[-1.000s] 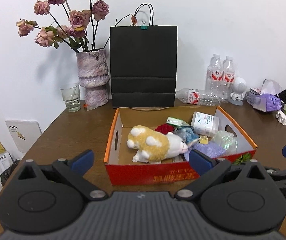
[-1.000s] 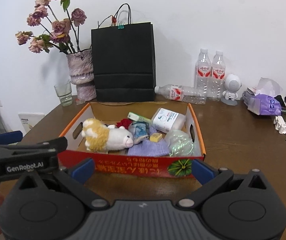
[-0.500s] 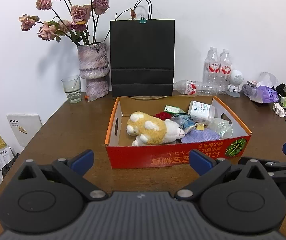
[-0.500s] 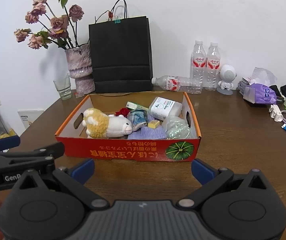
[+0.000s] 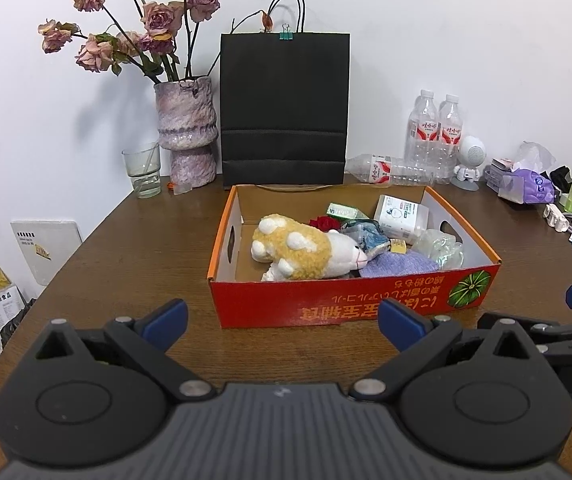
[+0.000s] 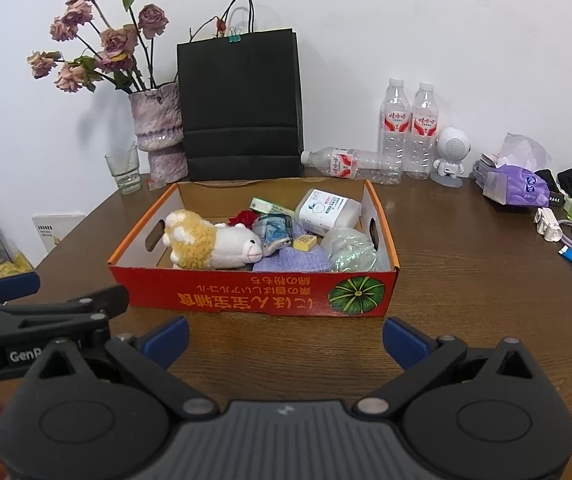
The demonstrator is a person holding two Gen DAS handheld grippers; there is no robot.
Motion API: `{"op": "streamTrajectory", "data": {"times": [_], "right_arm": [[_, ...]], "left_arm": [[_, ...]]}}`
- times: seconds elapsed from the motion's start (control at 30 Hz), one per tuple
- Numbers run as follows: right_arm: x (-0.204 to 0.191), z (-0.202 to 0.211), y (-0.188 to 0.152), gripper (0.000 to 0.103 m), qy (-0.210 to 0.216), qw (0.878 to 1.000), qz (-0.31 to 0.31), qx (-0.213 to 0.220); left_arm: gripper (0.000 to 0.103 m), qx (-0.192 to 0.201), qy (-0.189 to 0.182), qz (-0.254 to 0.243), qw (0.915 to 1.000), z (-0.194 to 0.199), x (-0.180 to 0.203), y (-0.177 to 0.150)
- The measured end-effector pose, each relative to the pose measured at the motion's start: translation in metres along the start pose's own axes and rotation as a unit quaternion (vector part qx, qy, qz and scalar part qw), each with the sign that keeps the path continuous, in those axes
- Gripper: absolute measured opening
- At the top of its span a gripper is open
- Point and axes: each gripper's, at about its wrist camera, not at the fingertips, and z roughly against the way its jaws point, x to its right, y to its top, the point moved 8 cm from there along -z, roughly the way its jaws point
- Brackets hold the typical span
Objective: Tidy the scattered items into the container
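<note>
Tongs status: the left tongs (image 5: 282,316) are released, blue tips spread wide and empty, held low over the counter (image 5: 134,248) just short of the box's red front wall. The right tongs (image 6: 284,334) are likewise spread and empty, at the same standoff; in the right view the left tool's black arm shows at 9 o'clock.

Container: a shallow cardboard box (image 6: 254,300), red outside with orange rims and a pumpkin print on the front, sits mid-counter at 12 o'clock from both tools. Contents, all inside the walls:
- plush toy (image 6: 214,242), yellow and white, lying on its side at the left half;
- purple cloth (image 6: 290,260) against the front wall, touching the toy's head;
- crumpled clear plastic (image 6: 350,250) in the front right corner;
- white tissue pack (image 6: 328,210) at the back right;
- small yellow block (image 6: 306,242), a green carton (image 6: 268,205) and a red item (image 6: 246,218) around the middle.

Surroundings: black paper bag (image 5: 284,108) directly behind the box; vase of dried roses (image 5: 186,128) and a drinking glass (image 5: 142,170) at 11 o'clock; water bottles (image 5: 436,136), two upright and one lying down, at 1 o'clock. Assorted clutter lies at the counter's 3 o'clock edge, well apart from the box.
</note>
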Motion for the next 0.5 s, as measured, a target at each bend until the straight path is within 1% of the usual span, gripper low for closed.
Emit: {"op": "streamTrajectory", "data": {"times": [0.5], "right_arm": [[0.0018,-0.0011,-0.0017,0.103,0.000,1.000,-0.001,-0.001]], "left_arm": [[0.103,-0.001,0.002,-0.002,1.0000,-0.0003,0.0020,-0.0020]]}}
